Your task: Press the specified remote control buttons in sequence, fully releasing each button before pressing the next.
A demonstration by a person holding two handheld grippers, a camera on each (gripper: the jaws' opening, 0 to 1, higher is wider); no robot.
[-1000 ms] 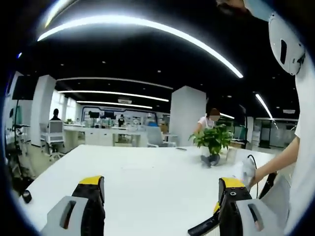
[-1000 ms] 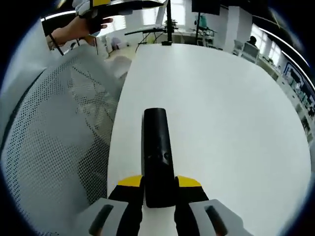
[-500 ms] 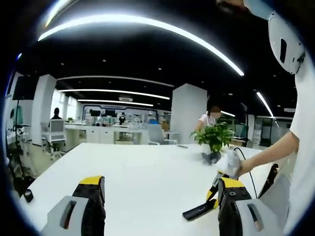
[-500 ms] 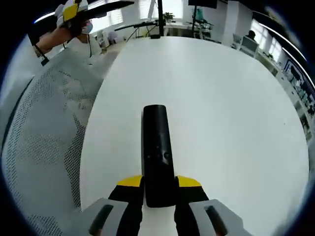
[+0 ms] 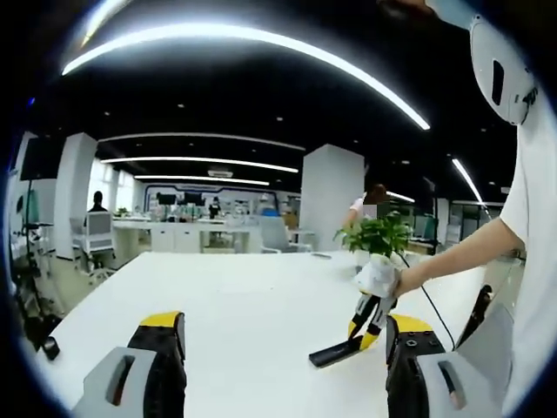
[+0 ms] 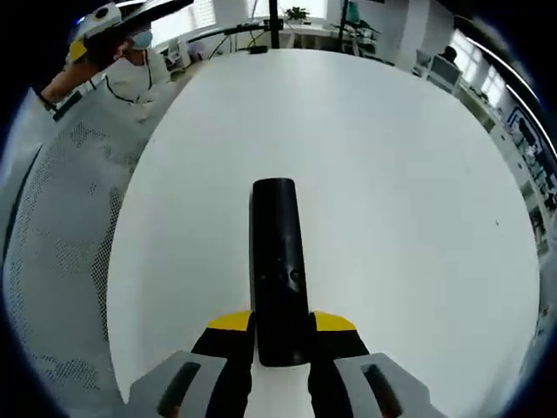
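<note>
The right gripper [image 6: 280, 344] pinches the slim black plastic remote control [image 6: 278, 266] at frame centre; the left gripper [image 5: 283, 348], spread, should press squarely and release fully.

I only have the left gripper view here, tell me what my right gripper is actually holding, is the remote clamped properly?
Observer: Yes. In the right gripper view the right gripper is shut on the black remote control, gripping its near end.
Operator: Which way does it point?
Observer: Straight ahead along the jaws, out over the white table.
Operator: Are the buttons facing up?
Observer: A small cluster of buttons shows on its upper face, just ahead of the jaws.
Operator: And my left gripper?
Observer: The left gripper appears at the top left of the right gripper view, held in the air above the table's edge.
</note>
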